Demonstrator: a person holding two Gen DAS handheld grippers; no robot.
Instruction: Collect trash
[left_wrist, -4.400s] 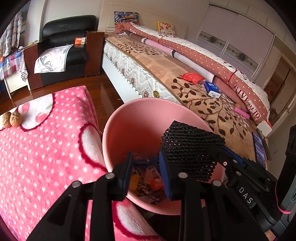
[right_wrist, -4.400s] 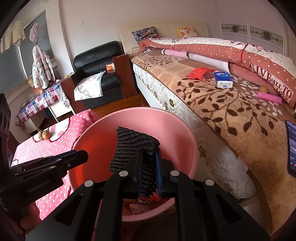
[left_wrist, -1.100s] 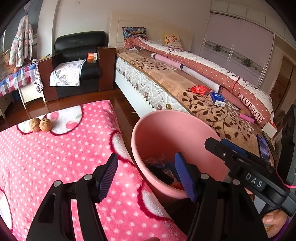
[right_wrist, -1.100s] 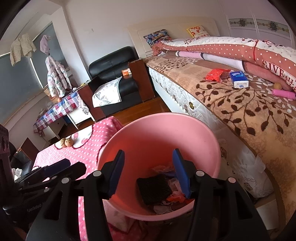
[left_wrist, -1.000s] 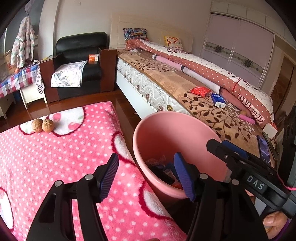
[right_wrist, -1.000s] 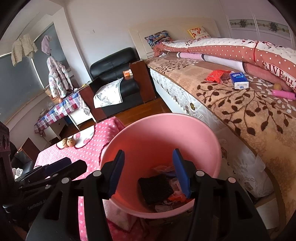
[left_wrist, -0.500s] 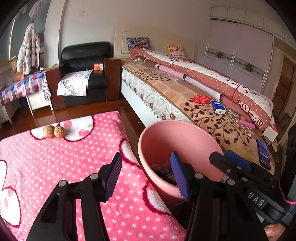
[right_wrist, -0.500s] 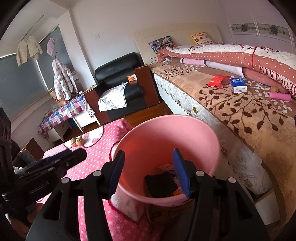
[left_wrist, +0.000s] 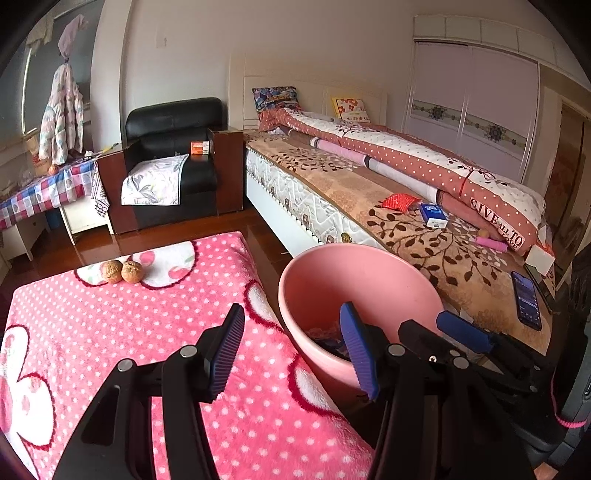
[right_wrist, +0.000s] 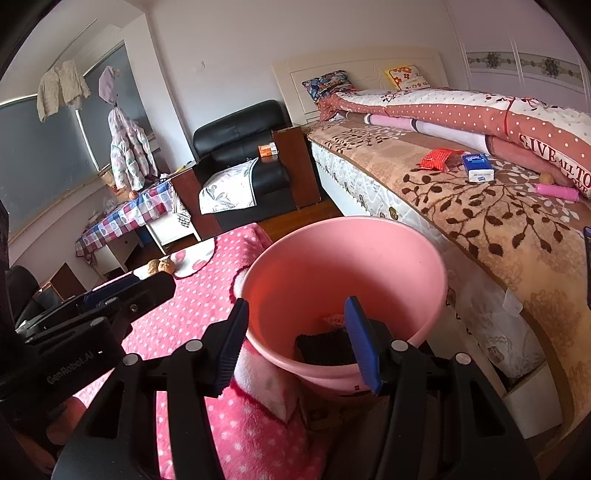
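Left fingers (left_wrist: 225, 347): the left gripper (left_wrist: 291, 347) stands with its blue pads spread wide and nothing between them — one pad over the pink dotted blanket (left_wrist: 110, 332), the other over the near rim of the pink bin (left_wrist: 369, 258).
Bin, left view: it stands just off the blanket's right edge, between the blanket and the side of the bed (left_wrist: 332, 192); scraps of trash show low inside, partly hidden by the right pad.
Blanket's far edge: two walnuts (left_wrist: 122, 271) lie side by side, touching.
Bed cover, near its front edge: a red packet (left_wrist: 400, 201) and a blue-and-white tissue pack (left_wrist: 433, 215) lie close together; a phone (left_wrist: 527, 304) lies nearer the camera.
Right fingers (right_wrist: 364, 343): the right gripper (right_wrist: 295, 343) is likewise spread and empty — its pads frame the bin's near wall.
Bin, right view: the pink bin (right_wrist: 332, 240) holds a black mesh piece (right_wrist: 325, 349) at the bottom with a few coloured scraps behind it.
Left edge of this view: the other gripper's black body (right_wrist: 92, 317) reaches in over the blanket.
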